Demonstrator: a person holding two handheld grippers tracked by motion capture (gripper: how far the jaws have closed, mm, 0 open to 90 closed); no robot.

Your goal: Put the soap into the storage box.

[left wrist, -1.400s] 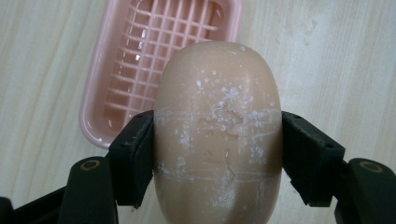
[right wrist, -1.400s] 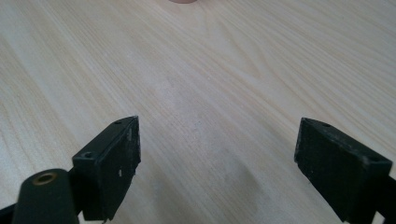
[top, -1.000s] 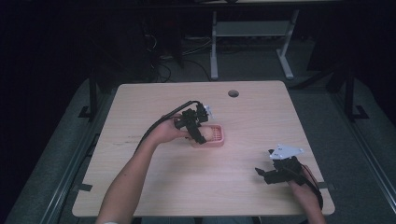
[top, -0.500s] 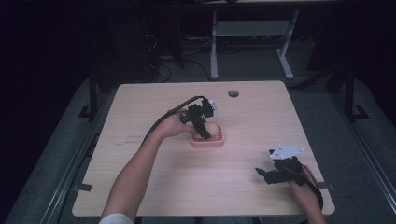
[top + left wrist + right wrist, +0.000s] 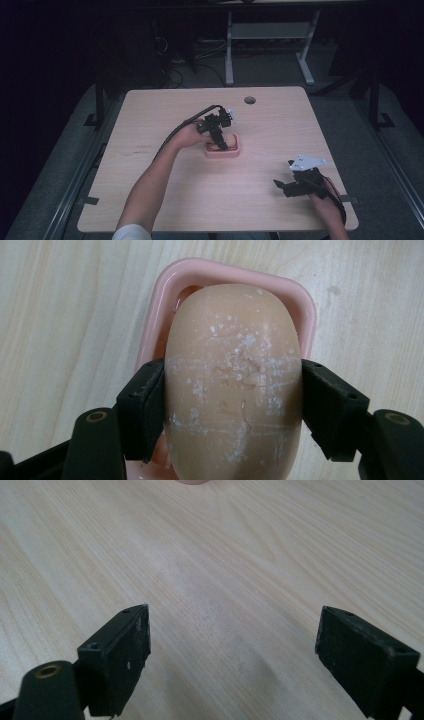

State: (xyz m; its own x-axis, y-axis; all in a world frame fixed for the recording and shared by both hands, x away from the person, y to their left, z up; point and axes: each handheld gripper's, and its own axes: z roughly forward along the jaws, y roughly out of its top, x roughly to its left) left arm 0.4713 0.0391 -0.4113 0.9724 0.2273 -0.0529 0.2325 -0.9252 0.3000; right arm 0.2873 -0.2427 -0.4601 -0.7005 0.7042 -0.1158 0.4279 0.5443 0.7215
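The left hand-held gripper (image 5: 232, 410) clamped the soap bar (image 5: 234, 375) across its width, long axis running away, above the pink dish (image 5: 305, 305); the right hand-held gripper (image 5: 232, 655) gaped empty, well apart.

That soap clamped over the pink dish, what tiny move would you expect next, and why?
Probably a short lowering, then opening the jaws. The left hand-held gripper is shut on the soap, which sits directly above the pink dish, its far end already over the dish's hollow. I cannot tell whether it touches the bottom. The right hand-held gripper is open over bare table.
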